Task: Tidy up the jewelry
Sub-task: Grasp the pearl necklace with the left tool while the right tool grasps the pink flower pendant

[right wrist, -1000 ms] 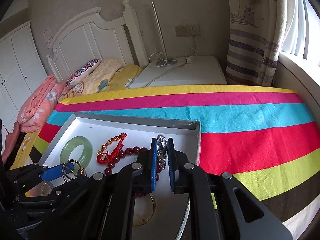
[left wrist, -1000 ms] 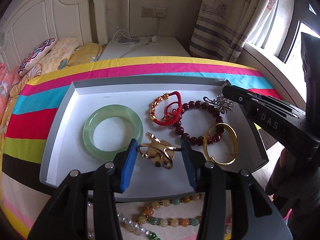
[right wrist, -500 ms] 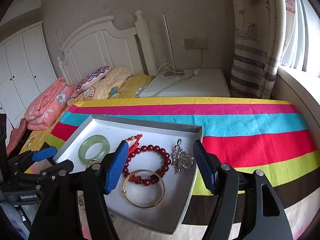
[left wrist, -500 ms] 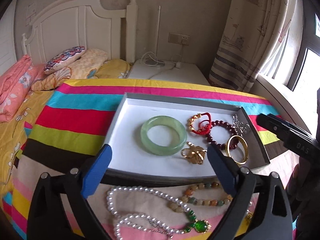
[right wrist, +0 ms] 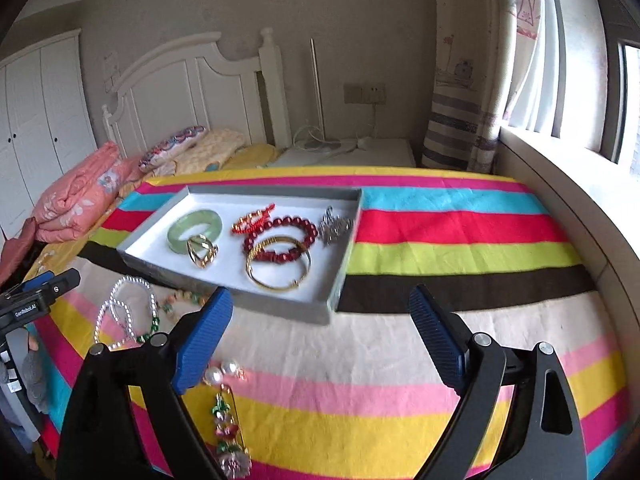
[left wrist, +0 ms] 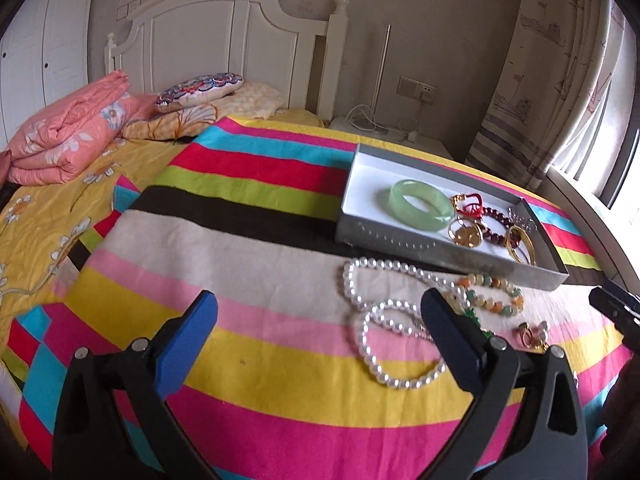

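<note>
Ahead of the right tongs (right wrist: 320,316) and a little to their left, the grey tray (right wrist: 224,276) lies on the striped blanket (right wrist: 460,252) with its long side slanting away toward the headboard (right wrist: 188,80). Inside it, left to right, lie a green bangle (right wrist: 195,229), a gold knot ring (right wrist: 202,251) touching the bangle's near edge, a red cord bracelet (right wrist: 254,221), a dark red bead bracelet (right wrist: 280,240), a gold bangle (right wrist: 278,266) overlapping the beads, and a silver brooch (right wrist: 334,227) by the right wall. Both tongs gape wide and grip nothing — the right pair hangs over bare blanket just short of the tray's near corner. Under its left finger lie two pearl earrings (right wrist: 222,372) and a long flowered pin (right wrist: 230,432) stretching back toward the camera.

Seen from the left tongs (left wrist: 320,334), the tray sits ahead and to the right. A white pearl necklace (left wrist: 384,320) loops on the blanket between the fingers and past the right one, with an orange-and-green bead bracelet (left wrist: 494,294) beyond it, just short of the tray. Left of the pearls the blanket lies open — wide room as far as the folded pink quilt (left wrist: 68,136).
</note>
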Motion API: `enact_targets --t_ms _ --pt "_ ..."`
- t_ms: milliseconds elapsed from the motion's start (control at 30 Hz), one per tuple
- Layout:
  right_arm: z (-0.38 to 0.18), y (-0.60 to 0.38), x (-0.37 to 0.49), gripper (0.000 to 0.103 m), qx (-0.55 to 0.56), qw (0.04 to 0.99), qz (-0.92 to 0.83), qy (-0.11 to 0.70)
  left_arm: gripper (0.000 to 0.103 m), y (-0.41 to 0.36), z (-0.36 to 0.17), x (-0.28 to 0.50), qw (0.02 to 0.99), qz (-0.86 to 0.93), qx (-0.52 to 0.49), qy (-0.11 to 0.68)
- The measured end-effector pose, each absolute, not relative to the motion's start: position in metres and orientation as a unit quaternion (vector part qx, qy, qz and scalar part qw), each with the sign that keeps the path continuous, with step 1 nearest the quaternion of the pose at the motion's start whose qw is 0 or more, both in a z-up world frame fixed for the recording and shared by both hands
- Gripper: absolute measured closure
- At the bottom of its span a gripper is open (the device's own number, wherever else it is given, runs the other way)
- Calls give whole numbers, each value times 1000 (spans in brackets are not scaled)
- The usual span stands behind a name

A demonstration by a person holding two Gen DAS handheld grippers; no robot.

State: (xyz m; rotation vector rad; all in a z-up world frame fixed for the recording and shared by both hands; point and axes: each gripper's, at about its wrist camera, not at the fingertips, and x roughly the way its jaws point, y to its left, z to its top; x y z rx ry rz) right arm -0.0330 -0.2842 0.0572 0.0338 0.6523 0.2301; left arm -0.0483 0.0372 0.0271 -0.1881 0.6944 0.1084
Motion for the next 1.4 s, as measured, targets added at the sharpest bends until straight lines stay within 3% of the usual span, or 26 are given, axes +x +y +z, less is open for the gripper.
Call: enact_targets --t_ms 300,400,567,767,1033,1200,1267,1400 --pt "28 -243 -72 17 -82 900 189 385 2 48 19 -54 929 23 -146 340" --pt "15 -232 -75 34 -106 886 185 412 2 48 18 -54 928 16 -150 342" --pt "9 -232 -79 44 -97 874 209 428 2 49 17 -52 926 10 -159 344" --pt "12 -239 -88 77 -105 871 233 420 2 50 16 -51 924 6 -165 344" --pt "13 -234 -94 78 -124 873 239 407 2 47 13 -46 917 -14 -158 366" --pt "14 -240 -92 78 -107 876 235 407 4 12 13 -40 917 -43 -56 393" --pt "13 -241 -92 78 -106 876 235 407 8 -4 12 -39 916 -48 -14 397" --pt "12 -240 -92 78 -103 876 234 408 26 -14 4 -22 900 -64 -6 431"
